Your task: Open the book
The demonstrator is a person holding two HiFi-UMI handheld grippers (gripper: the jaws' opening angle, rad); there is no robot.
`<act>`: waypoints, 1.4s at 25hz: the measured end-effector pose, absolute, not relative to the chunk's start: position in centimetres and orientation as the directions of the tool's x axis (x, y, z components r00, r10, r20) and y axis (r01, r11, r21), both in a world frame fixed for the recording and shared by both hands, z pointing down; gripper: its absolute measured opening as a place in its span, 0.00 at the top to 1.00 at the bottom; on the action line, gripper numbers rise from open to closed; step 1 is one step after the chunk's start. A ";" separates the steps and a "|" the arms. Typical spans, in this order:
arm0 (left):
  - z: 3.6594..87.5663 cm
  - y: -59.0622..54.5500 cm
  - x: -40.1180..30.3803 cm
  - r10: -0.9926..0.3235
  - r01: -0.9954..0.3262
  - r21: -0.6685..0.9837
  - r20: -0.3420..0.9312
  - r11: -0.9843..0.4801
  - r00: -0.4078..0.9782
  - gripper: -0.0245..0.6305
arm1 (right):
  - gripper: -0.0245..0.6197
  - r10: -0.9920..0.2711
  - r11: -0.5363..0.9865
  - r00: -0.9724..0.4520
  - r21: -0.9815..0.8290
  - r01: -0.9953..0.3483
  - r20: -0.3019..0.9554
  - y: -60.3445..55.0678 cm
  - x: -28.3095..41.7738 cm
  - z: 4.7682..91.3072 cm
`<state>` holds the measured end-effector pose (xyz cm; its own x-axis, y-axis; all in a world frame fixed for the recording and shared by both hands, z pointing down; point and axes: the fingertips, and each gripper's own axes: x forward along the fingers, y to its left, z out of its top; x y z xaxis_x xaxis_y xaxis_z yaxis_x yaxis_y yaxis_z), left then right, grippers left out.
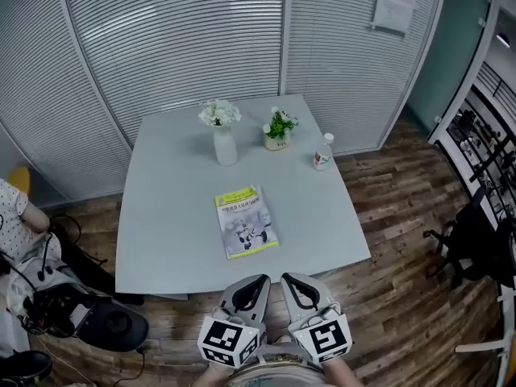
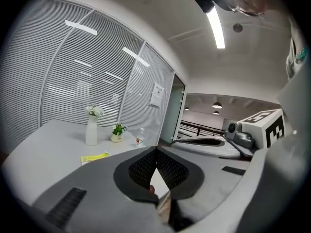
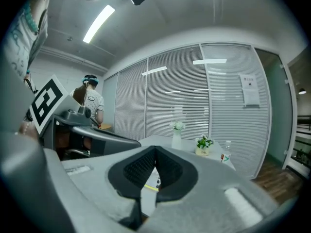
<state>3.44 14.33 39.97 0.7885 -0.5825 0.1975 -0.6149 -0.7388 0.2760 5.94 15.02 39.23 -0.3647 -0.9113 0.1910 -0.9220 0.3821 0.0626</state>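
Observation:
The book (image 1: 246, 222) lies closed on the pale grey table (image 1: 169, 232), yellow-green cover up, near the table's front edge. Both grippers hang side by side off the table, below its front edge. My left gripper (image 1: 258, 280) is shut with nothing in it, and my right gripper (image 1: 291, 278) is shut and empty too. In the left gripper view the jaw tips meet at my left gripper (image 2: 155, 149), and the book (image 2: 95, 157) lies beyond to the left. The right gripper view shows my right gripper (image 3: 155, 148) with its tips together; a strip of the book (image 3: 149, 188) shows through the gap below.
At the table's far side stand a white vase of flowers (image 1: 223, 139), a small potted plant (image 1: 279, 129) and a plastic bottle (image 1: 323, 152). A seated person (image 1: 12, 210) and dark gear (image 1: 89, 317) are at the left. A black chair (image 1: 468, 244) stands on the wooden floor at right.

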 end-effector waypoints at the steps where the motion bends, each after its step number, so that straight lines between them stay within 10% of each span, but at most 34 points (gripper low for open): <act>1: 40.5 13.3 3.3 -0.577 -0.611 0.282 0.200 -0.740 0.792 0.96 | 0.96 -0.911 0.383 -0.365 0.066 -0.921 0.192 13.9 5.7 39.6; 35: 44.0 0.7 -0.9 -0.640 -0.666 0.291 0.193 -0.687 0.744 0.96 | 0.96 -0.855 0.451 -0.422 0.031 -0.892 0.302 0.4 1.4 44.7</act>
